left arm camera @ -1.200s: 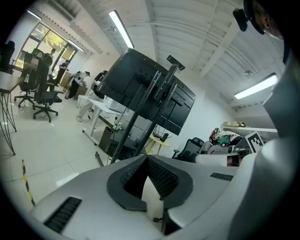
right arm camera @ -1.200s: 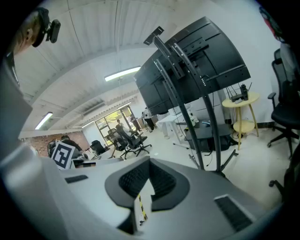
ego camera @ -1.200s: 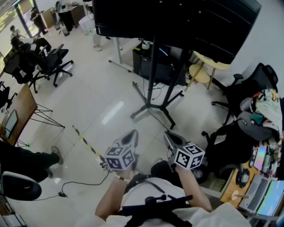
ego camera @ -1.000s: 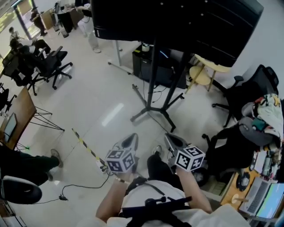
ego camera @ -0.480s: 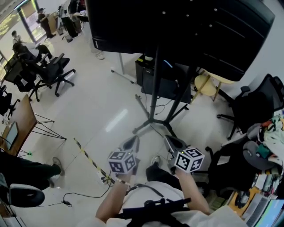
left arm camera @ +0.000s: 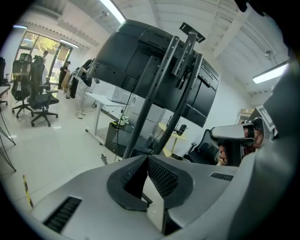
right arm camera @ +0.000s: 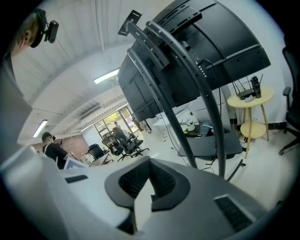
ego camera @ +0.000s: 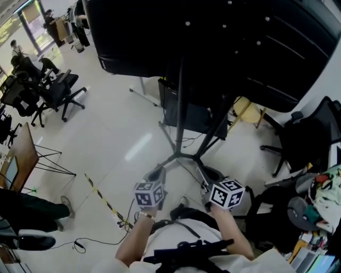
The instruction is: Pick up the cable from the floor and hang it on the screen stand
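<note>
Glossy white floor (ego camera: 106, 133) with a soft glare patch, black office chairs (ego camera: 58, 88) grouped at far left, wooden desk (ego camera: 25, 153) at the left edge, round yellow side table (right arm camera: 249, 97) by the white wall (left arm camera: 229, 96), bright windows (left arm camera: 44, 44), ceiling strip lights (left arm camera: 112, 10).

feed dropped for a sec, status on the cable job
Left hand-held gripper and right hand-held gripper shut, empty. Black cable on floor at left, not picked up. Screen stand straight ahead, nothing between.
</note>
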